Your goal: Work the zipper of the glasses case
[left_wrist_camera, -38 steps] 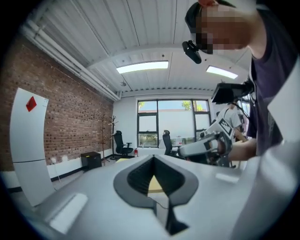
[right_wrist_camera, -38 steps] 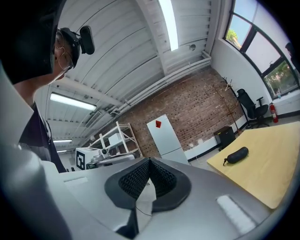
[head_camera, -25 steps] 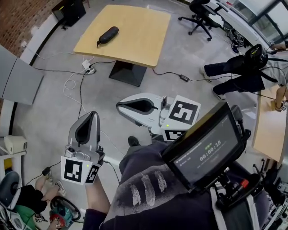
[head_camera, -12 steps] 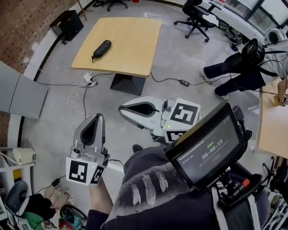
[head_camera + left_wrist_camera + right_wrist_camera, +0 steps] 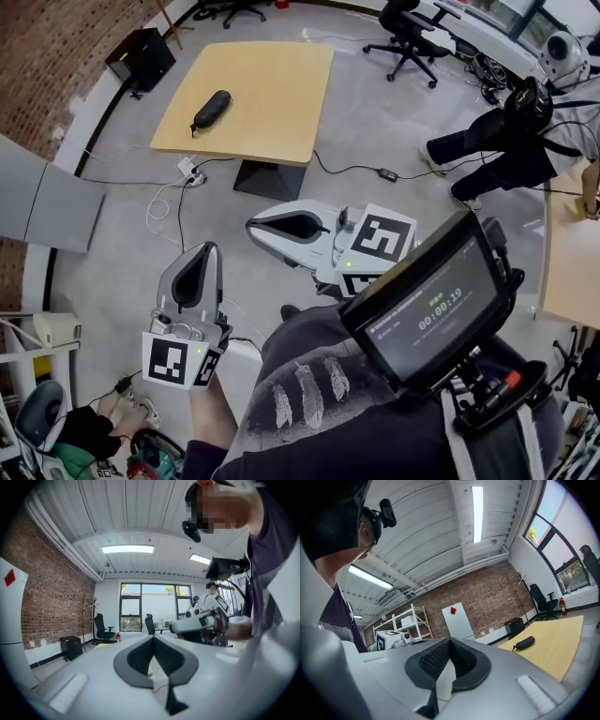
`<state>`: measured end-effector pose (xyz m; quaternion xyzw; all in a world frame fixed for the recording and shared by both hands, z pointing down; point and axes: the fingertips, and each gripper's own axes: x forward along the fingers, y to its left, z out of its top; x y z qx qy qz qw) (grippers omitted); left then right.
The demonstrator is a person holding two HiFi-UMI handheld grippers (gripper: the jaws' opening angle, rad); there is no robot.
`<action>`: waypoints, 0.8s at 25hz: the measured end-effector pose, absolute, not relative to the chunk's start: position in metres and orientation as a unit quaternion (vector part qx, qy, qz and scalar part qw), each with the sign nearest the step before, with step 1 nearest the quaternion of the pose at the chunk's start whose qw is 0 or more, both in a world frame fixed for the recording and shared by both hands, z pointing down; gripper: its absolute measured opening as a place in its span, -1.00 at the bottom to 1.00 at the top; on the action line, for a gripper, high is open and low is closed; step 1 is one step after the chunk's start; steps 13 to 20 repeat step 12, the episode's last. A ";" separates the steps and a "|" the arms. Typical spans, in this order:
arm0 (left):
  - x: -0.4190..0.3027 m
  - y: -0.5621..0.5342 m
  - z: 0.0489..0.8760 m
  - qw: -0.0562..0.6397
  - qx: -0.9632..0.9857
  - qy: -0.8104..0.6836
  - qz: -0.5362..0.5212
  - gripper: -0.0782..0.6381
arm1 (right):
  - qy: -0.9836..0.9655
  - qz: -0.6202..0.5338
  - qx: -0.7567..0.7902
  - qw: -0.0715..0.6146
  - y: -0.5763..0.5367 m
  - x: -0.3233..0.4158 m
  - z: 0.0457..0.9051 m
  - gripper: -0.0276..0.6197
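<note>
The black glasses case (image 5: 210,112) lies zipped on the left part of the wooden table (image 5: 272,94), far ahead across the floor. It also shows small in the right gripper view, as the glasses case (image 5: 524,642) on the table (image 5: 555,651). My left gripper (image 5: 208,247) is held low at the left, pointing towards the table, shut with nothing in it (image 5: 153,636). My right gripper (image 5: 250,225) points left in front of my body, also shut and holding nothing (image 5: 450,640). Both are well short of the table.
A power strip with cables (image 5: 187,170) lies on the floor by the table's black base (image 5: 267,176). A black cabinet (image 5: 141,58) stands by the brick wall, an office chair (image 5: 412,39) beyond the table. A seated person (image 5: 497,141) is at the right, next to another table (image 5: 570,267).
The table and case have slid lower and leftward in the head view. Both grippers stay shut and have shifted only slightly.
</note>
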<state>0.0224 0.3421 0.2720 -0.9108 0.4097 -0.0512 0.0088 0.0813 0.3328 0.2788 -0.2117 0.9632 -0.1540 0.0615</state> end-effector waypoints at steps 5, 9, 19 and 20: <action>-0.019 0.348 0.277 0.009 -0.907 0.419 -0.047 -0.78 | 0.968 -0.147 -0.201 0.041 0.339 0.036 0.272 -0.91; -0.028 0.352 0.272 0.008 -0.903 0.426 -0.048 -0.78 | 0.970 -0.145 -0.192 0.037 0.343 0.027 0.268 -0.91; -0.032 0.351 0.270 0.010 -0.901 0.431 -0.047 -0.78 | 0.971 -0.143 -0.188 0.035 0.343 0.023 0.266 -0.91; -0.032 0.351 0.270 0.010 -0.901 0.431 -0.047 -0.78 | 0.971 -0.143 -0.188 0.035 0.343 0.023 0.266 -0.91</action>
